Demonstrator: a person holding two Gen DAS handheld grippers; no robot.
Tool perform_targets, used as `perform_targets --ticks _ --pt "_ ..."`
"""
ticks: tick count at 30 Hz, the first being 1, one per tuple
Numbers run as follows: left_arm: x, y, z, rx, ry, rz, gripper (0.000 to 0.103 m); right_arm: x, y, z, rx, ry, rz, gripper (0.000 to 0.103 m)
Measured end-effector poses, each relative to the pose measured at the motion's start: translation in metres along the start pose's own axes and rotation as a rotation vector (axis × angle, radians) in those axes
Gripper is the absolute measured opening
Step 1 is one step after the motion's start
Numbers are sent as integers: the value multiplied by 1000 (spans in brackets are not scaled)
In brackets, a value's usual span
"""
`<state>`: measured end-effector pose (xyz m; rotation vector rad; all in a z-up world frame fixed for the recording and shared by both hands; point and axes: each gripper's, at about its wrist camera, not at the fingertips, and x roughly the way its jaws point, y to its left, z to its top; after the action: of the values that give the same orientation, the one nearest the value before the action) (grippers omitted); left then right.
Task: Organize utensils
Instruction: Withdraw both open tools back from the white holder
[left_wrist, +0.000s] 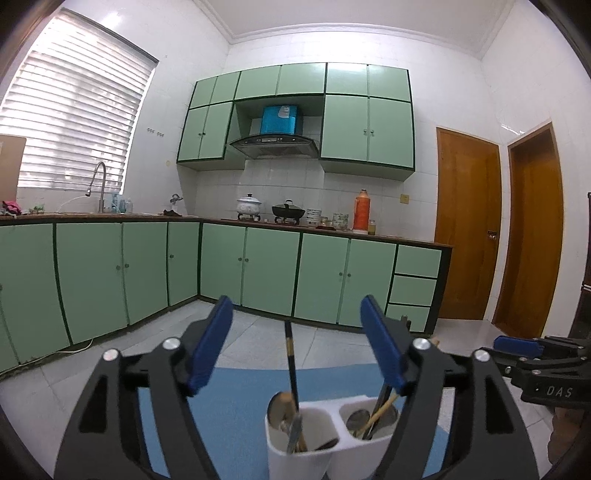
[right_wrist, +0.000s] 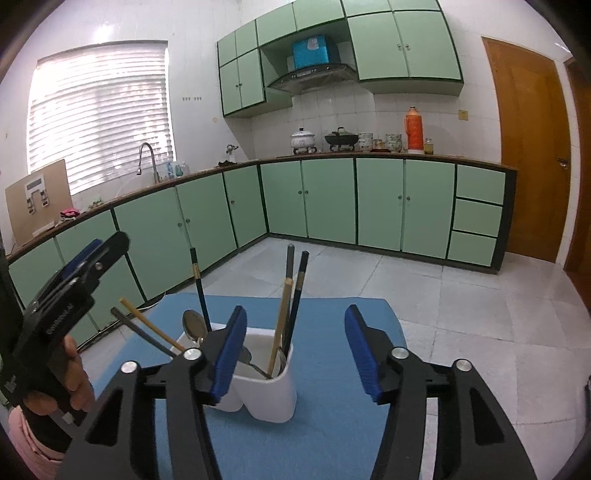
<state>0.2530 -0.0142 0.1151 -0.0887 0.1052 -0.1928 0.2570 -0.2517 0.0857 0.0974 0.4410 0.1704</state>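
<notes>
A white two-compartment utensil holder (left_wrist: 314, 443) (right_wrist: 269, 398) stands on a blue mat (left_wrist: 229, 406) (right_wrist: 332, 424). It holds spoons (left_wrist: 279, 406) (right_wrist: 194, 325), a dark chopstick (left_wrist: 291, 365) (right_wrist: 199, 288), wooden chopsticks (right_wrist: 280, 325) and other dark utensils (right_wrist: 295, 295). My left gripper (left_wrist: 297, 339) is open and empty above and behind the holder. My right gripper (right_wrist: 295, 350) is open and empty, its jaws standing either side of the holder's right compartment. The left gripper also shows in the right wrist view (right_wrist: 85, 262), and the right gripper in the left wrist view (left_wrist: 517, 345).
Green kitchen cabinets (left_wrist: 258, 266) and a counter with pots (left_wrist: 249, 206), bowls and an orange thermos (left_wrist: 362, 210) line the far walls. A sink faucet (left_wrist: 98, 184) is at left. Wooden doors (left_wrist: 469, 229) stand at right. The tiled floor (right_wrist: 443, 295) lies beyond the mat.
</notes>
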Motion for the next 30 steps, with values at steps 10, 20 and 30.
perform_targets --ticks 10,20,30 --pt "-48 8 -15 4 33 26 91 -37 -2 -32 12 -42 -37 78" --pt "-93 13 -39 -11 110 20 98 -62 -4 -66 28 -42 -72 93" --pt "-115 16 -70 -21 229 48 98 -80 0 -97 6 -23 -125 96"
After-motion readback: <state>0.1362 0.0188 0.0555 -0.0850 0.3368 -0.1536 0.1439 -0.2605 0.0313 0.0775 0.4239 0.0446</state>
